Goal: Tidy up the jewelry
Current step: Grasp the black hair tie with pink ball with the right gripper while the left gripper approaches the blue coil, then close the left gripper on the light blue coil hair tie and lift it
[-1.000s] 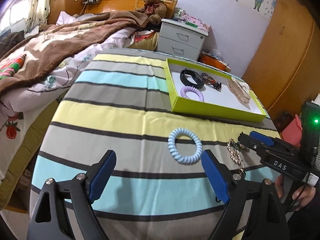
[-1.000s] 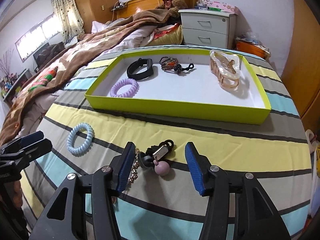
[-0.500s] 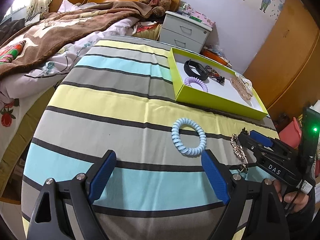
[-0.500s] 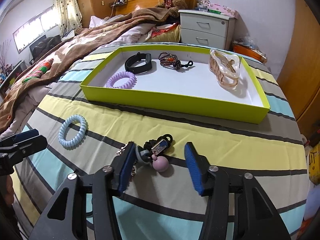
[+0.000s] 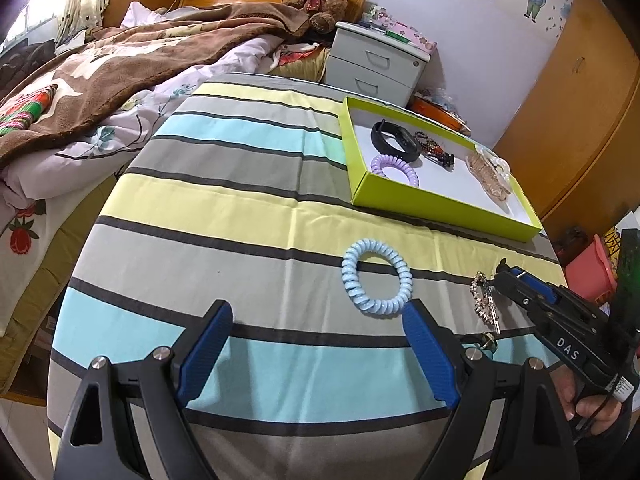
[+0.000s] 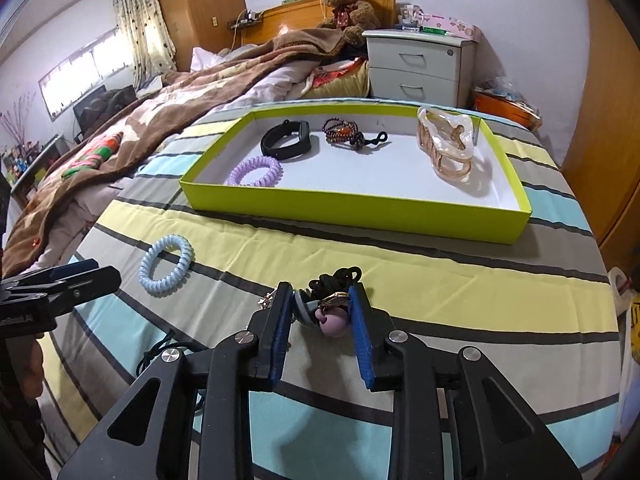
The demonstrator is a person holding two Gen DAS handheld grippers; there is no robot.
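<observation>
**Right wrist view: charm caught, tray next**

Right wrist view, nearest first: the right gripper [image 6: 320,316] has just been closing, and its blue pads now pinch the charm bunch [image 6: 326,306] against the striped cloth [image 6: 460,280]. To the left, the left gripper [image 5: 316,344] hangs spread wide and empty, just short of the blue coil [image 5: 376,278]. Farther off, the green tray [image 6: 360,216] already holds four pieces. The step looks like a pickup; next comes a clean lift over the near wall, minding dangling cords
</observation>
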